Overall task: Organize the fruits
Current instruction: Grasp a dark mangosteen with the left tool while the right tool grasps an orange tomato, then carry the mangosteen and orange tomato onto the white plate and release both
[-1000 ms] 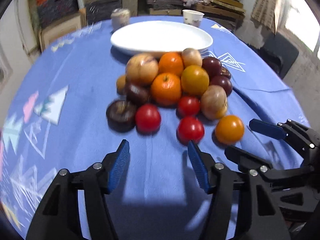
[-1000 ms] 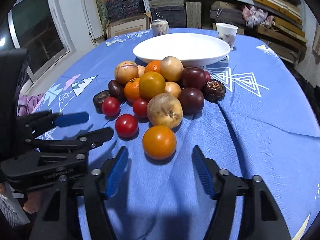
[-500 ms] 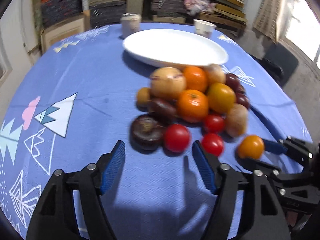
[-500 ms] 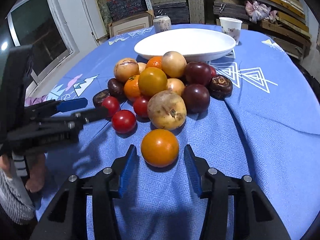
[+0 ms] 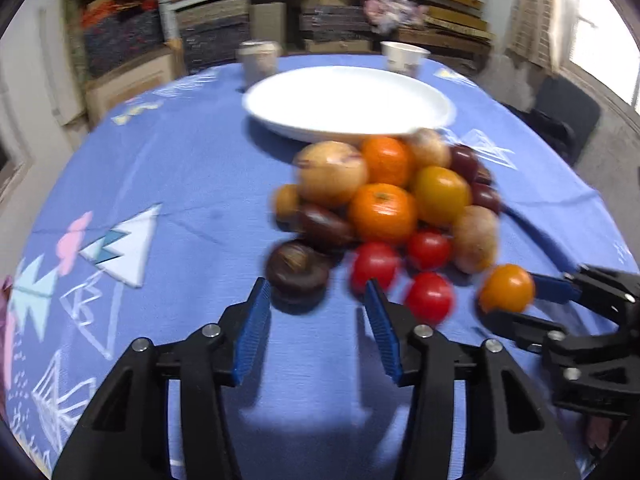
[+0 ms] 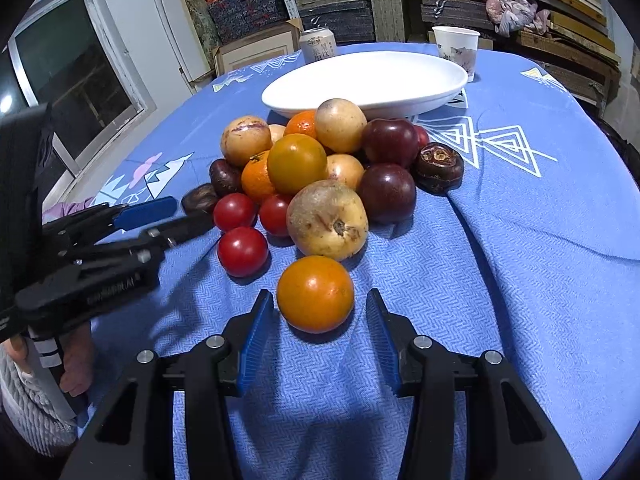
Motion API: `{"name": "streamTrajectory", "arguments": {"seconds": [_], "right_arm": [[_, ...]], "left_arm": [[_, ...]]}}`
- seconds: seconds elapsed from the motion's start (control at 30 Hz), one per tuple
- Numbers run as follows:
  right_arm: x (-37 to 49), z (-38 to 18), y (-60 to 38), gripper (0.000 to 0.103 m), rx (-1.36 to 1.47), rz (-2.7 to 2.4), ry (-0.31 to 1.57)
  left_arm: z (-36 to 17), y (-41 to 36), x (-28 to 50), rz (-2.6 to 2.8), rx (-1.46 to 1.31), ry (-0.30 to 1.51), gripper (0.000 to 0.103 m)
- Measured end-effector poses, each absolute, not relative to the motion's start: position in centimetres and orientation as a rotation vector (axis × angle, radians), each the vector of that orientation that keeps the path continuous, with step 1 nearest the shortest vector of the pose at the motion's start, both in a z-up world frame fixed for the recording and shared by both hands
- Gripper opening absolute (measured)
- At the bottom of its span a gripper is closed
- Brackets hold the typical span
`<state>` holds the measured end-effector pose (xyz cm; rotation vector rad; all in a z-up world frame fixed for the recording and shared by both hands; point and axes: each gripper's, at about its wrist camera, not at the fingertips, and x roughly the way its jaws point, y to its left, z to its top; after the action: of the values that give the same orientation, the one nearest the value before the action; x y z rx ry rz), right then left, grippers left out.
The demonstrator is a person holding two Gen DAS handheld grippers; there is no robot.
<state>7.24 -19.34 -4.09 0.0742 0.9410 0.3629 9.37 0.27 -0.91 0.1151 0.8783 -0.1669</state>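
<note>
- Fruit pile (image 6: pixel 320 168) at middle of blue tablecloth (image 6: pixel 540 260), just in front of empty white plate (image 6: pixel 366 80) toward far edge; can (image 6: pixel 318 45) and paper cup (image 6: pixel 456 50) behind plate.
- Lone orange-yellow tomato (image 6: pixel 315 294) on near side of pile, just apart from blemished tan fruit (image 6: pixel 327 219).
- Right gripper (image 6: pixel 316 334) pitched down at tablecloth, blue pads either side of that tomato; jaws not clamped, gap visible on both sides.
- Left gripper (image 5: pixel 316 330) likewise pitched down, jaws closing; dark brown flattened fruit (image 5: pixel 298 274) just ahead of pad tips, nothing pinched yet. View blurred.
- Handling judgement: tomato smooth, round, probably soft-skinned; prone to roll or bruise. Best taken across widest part, light squeeze.
- Dark fruit probably firmer; flat sides suit pads.
- Risk: nudging red tomatoes (image 6: pixel 242 251) beside pile.
</note>
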Motion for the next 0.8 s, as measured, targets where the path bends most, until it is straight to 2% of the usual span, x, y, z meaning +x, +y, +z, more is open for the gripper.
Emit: {"name": "streamTrajectory", "arguments": {"seconds": [0.07,0.1,0.23,0.4,0.47,0.53,0.8], "right_arm": [[7.3,-4.1,-19.3,0.049,0.071,0.363,0.941],[7.2,-4.1,-19.3,0.05,0.068,0.364,0.941],[7.3,-4.1,-19.3,0.05,0.07,0.364,0.941],[7.4,-4.2,-19.0,0.052,0.054,0.36,0.941],[7.4,-4.1,-18.8,0.048,0.043,0.355,0.937],[7.4,-4.1,-18.9,0.039,0.052,0.365,0.935],[6.4,-3.1,-19.5,0.038,0.069,0.379,0.871]], "left_arm": [[-1.1,1.5,10.3,-0.178,0.041,0.911,0.039],[-1.4,1.7,10.7,-0.183,0.027,0.93,0.038],[-2.1,0.8,11.6,-0.149,0.097,0.928,0.042],[-2.5,0.9,13.2,-0.131,0.106,0.931,0.041],[-2.5,0.8,12.6,-0.127,0.116,0.923,0.041],[-2.4,0.5,11.7,-0.133,0.131,0.917,0.041],[-0.9,1.1,9.2,-0.151,0.083,0.852,0.041]]}}
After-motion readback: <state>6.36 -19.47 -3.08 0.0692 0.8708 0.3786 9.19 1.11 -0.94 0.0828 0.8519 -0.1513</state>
